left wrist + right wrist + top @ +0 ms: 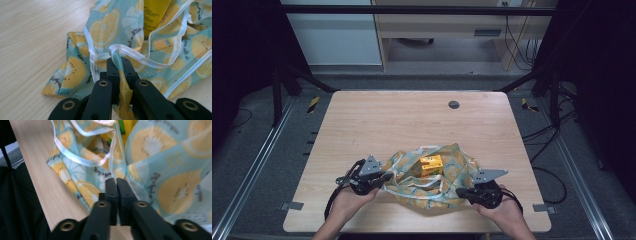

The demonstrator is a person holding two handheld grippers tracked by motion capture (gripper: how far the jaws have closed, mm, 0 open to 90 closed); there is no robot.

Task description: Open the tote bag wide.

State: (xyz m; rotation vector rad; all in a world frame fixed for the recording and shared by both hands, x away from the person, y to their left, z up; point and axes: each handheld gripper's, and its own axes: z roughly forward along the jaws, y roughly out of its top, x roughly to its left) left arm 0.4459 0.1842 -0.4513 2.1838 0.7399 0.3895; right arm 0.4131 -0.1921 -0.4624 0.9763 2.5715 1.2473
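A thin cloth bag [452, 175] printed with lemon slices on pale blue lies crumpled at the near middle of the wooden table [387, 115]. A yellow carton [431, 165] sits in its open mouth. My left gripper [384, 177] is at the bag's left edge. In the left gripper view the gripper [119, 61] is shut on a fold of the bag [105, 27] beside the white-trimmed handle [140, 58]. My right gripper [460, 191] is at the bag's near right corner. The right gripper view has the gripper [116, 181] with its jaws together on the bag fabric [162, 170].
A dark round grommet [453, 104] is set in the table's far side. The table's near edge [50, 195] runs just beside my right gripper. Metal frame rails [257, 160] and cables [552, 170] flank the table on the floor.
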